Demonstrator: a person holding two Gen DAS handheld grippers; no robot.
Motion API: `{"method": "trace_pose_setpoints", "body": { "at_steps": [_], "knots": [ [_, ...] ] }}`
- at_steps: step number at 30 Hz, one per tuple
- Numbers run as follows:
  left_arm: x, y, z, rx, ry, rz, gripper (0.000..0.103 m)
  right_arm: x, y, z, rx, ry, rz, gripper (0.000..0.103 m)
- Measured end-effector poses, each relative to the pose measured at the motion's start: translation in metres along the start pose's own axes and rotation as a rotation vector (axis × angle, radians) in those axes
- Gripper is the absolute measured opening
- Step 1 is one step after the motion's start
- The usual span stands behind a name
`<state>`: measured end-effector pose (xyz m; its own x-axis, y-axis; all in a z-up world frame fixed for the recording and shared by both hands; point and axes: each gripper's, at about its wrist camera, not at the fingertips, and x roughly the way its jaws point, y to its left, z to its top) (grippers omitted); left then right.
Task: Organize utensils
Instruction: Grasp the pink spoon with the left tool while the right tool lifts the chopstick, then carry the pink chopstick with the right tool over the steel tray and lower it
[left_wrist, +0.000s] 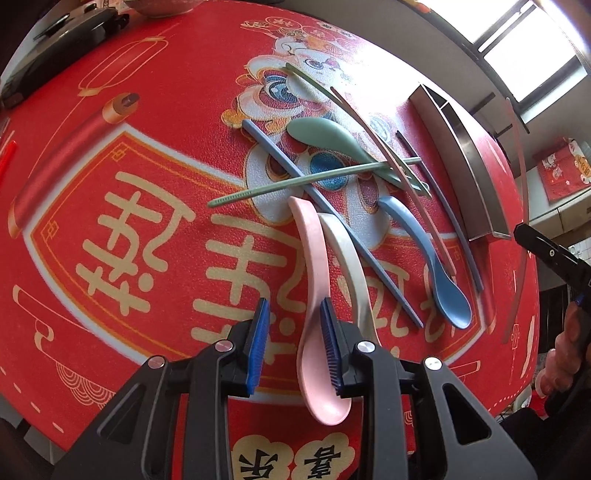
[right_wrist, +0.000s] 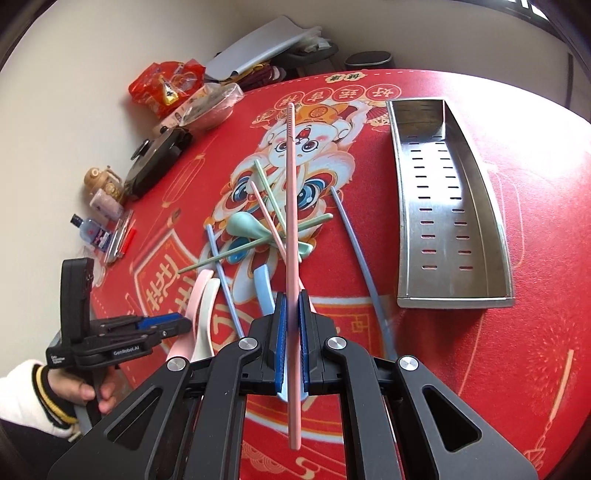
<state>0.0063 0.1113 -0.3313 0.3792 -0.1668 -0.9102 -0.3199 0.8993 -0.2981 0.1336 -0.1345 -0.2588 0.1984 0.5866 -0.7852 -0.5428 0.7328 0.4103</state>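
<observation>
My right gripper is shut on a pink chopstick and holds it in the air above the pile, pointing away from me. My left gripper is open, low over the red mat, with the pink spoon partly between its pads. A white spoon lies beside it. A blue spoon, a green spoon, blue chopsticks, green chopsticks and another pink chopstick lie crossed in a pile. The steel slotted tray stands empty to the right of the pile.
The red printed mat covers a round table. At its far left edge stand a black lidded pan, snack bags, a small bottle and a jar. A grey chair stands behind.
</observation>
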Motion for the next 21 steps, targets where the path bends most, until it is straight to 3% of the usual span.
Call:
{"method": "trace_pose_setpoints", "body": {
  "at_steps": [6, 15, 21],
  "knots": [
    [0.001, -0.006, -0.003, 0.014, -0.013, 0.015, 0.026, -0.011, -0.009, -0.004, 0.018, -0.018, -0.009, 0.006],
    [0.007, -0.024, -0.008, 0.077, 0.012, 0.009, 0.012, -0.025, -0.018, -0.011, 0.04, -0.043, -0.024, 0.006],
    [0.008, -0.03, -0.01, 0.114, 0.008, 0.052, 0.011, -0.031, -0.02, -0.015, 0.061, -0.055, -0.031, 0.006]
  ]
}}
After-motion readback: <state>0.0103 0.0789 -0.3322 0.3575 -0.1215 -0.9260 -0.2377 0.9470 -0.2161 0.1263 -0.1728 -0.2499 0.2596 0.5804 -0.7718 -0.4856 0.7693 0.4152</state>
